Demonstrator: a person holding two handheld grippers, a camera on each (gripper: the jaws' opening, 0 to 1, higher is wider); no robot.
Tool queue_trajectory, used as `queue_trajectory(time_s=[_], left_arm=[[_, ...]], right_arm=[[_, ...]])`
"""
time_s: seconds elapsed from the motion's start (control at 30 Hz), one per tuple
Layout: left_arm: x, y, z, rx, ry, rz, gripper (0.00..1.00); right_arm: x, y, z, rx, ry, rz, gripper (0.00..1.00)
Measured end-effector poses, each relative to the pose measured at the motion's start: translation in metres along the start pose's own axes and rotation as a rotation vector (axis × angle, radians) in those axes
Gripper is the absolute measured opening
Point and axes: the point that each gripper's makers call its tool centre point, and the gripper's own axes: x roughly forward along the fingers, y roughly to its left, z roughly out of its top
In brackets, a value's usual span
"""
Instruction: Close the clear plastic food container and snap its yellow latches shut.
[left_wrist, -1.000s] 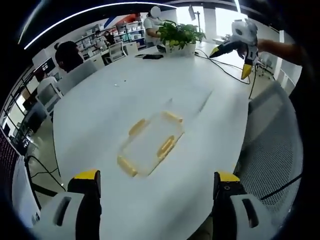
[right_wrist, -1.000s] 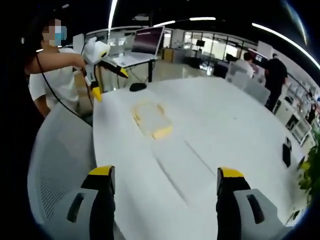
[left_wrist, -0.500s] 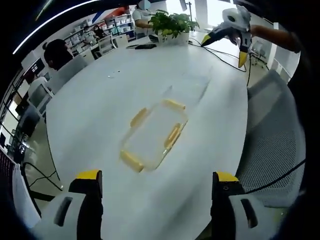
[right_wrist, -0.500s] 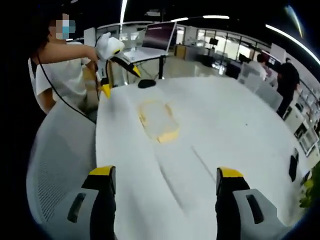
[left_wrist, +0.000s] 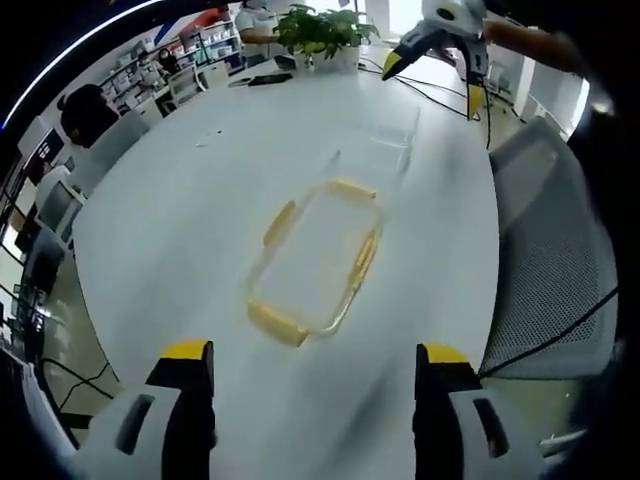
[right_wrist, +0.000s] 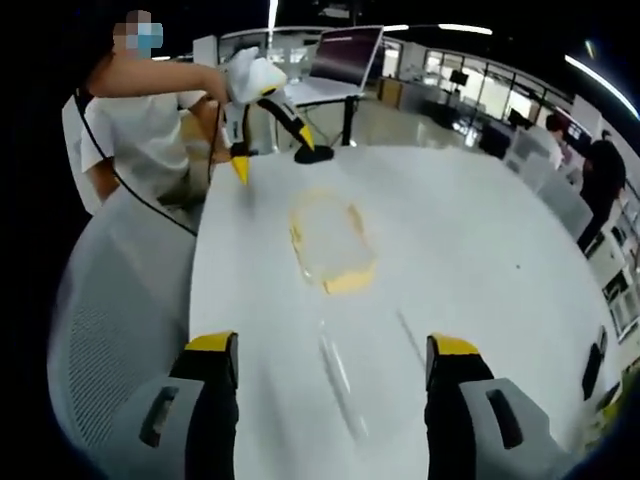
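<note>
A clear plastic container (left_wrist: 315, 258) with yellow latches on its sides lies flat on the white table (left_wrist: 170, 210). My left gripper (left_wrist: 312, 355) hovers open above the table's near edge, apart from the container. Beyond the container, a faint clear outline (left_wrist: 390, 135) lies on the table; I cannot tell what it is. The right gripper (left_wrist: 432, 82) hangs open over the far end. In the right gripper view the container (right_wrist: 330, 245) lies ahead of my open right gripper (right_wrist: 332, 348). Past it a person's hand holds the left gripper (right_wrist: 272, 155) above the table.
A grey mesh chair (left_wrist: 545, 230) stands along the table's edge, and shows again (right_wrist: 110, 330) beside the person. A potted plant (left_wrist: 315, 25) and a dark phone (left_wrist: 262, 78) sit at the far end. A black mouse (right_wrist: 313, 155) lies near an open laptop (right_wrist: 345, 55). People sit at desks beyond.
Both grippers have drawn closer to the container, which looks larger in each view. The container itself has stayed in place on the table. Both stay open.
</note>
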Motion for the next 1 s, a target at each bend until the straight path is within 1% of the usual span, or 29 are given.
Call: queue_trajectory(time_s=[0.07,0.23,0.37,0.53,0.83,1.0], left_arm=[[0.002,0.003,0.0,0.007,0.003,-0.007,0.78],[0.01,0.007,-0.003,0.028,0.016,-0.034,0.72],[0.016,0.013,-0.007,0.056,0.038,-0.056,0.66],[0.025,0.021,-0.007,0.077,0.037,-0.071,0.61],[0.041,0.027,-0.008,0.111,0.044,-0.108,0.55],[0.047,0.031,-0.008,0.124,0.038,-0.126,0.54]], right_arm=[[0.004,-0.001,0.002,-0.009,0.007,0.007,0.73],[0.014,-0.004,0.009,-0.03,0.021,0.03,0.7],[0.023,-0.006,0.015,-0.047,0.037,0.047,0.66],[0.034,-0.01,0.022,-0.056,0.047,0.058,0.63],[0.059,-0.012,0.033,-0.072,0.071,0.085,0.57],[0.073,-0.012,0.035,-0.088,0.092,0.09,0.56]])
